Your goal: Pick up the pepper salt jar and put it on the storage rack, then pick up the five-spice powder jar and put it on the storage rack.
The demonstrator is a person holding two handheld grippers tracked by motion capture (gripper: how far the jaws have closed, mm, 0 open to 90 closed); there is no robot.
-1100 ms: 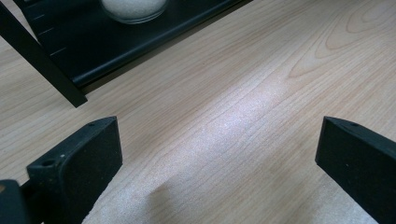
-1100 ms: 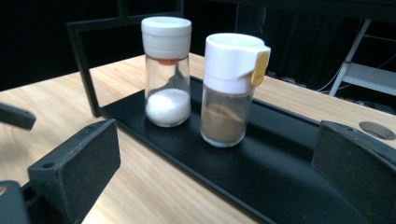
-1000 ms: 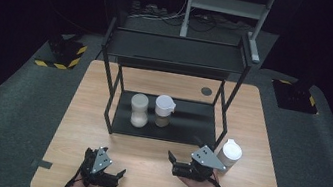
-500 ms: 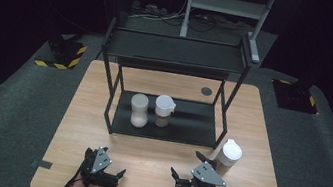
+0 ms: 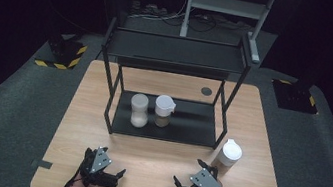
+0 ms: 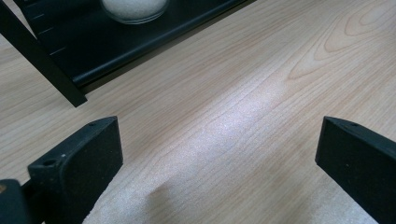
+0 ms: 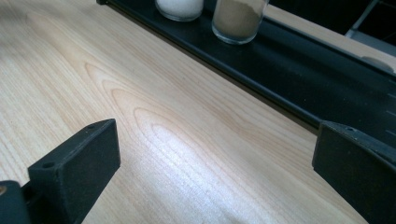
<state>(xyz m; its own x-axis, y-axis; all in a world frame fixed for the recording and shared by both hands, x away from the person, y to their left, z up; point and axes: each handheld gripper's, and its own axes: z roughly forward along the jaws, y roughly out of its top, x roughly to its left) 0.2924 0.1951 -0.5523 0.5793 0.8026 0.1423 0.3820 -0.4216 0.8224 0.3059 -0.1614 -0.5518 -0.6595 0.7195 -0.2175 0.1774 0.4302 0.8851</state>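
1. Left gripper (image 5: 103, 168): jaws spread wide, holding nothing, low over the table (image 5: 153, 165) near its front edge.
2. Right gripper (image 5: 195, 183): jaws likewise wide apart and unloaded.
3. White-capped jar (image 5: 227, 156): upright on the table, just beyond the right gripper, beside the black rack (image 5: 175, 54).
4. Two jars stand on the rack's lower shelf.

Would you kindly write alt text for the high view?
Two hand-held black grippers, left gripper and right gripper, rest open near a light wooden table's front edge. A white-lidded jar stands right of a black metal shelf rack holding two jars.
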